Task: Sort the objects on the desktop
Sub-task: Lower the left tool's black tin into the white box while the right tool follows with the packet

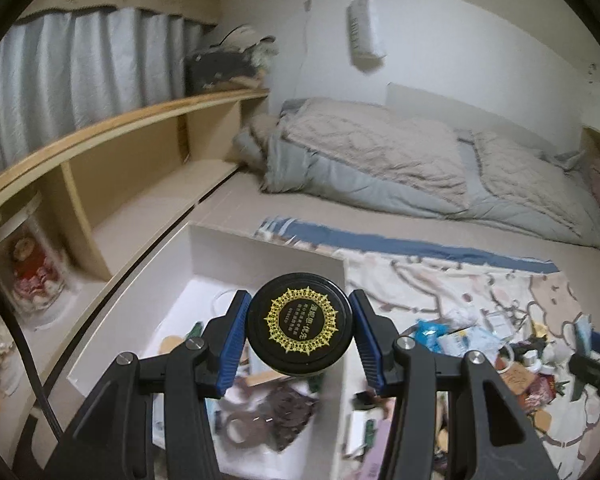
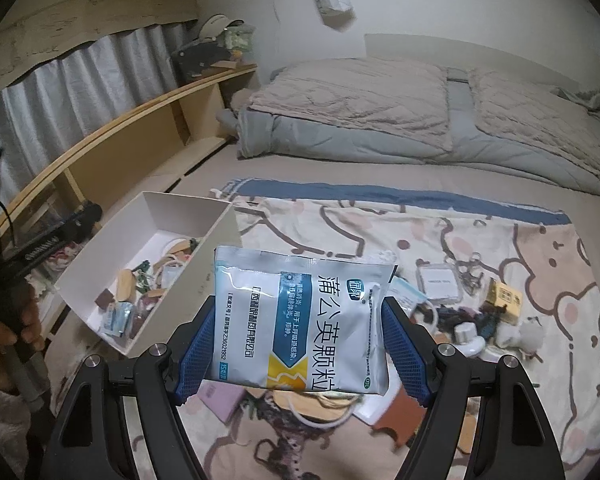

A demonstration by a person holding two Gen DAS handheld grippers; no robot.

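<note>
The left gripper [image 1: 299, 330] clamps a round black jar [image 1: 299, 322] with a gold emblem on its lid between its blue pads [image 1: 230, 342]. Below it sits a white box [image 1: 260, 246] holding small items. To the right, clutter [image 1: 500, 344] lies on a patterned blanket [image 1: 440, 280] on the bed. A folded quilt [image 1: 400, 164] lies beyond, a wooden shelf [image 1: 120, 152] to the left.

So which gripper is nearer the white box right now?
Left. The left gripper, clamping a black jar, hangs right over the white box; the right gripper, holding a sachet, sits off to the box's right.
</note>
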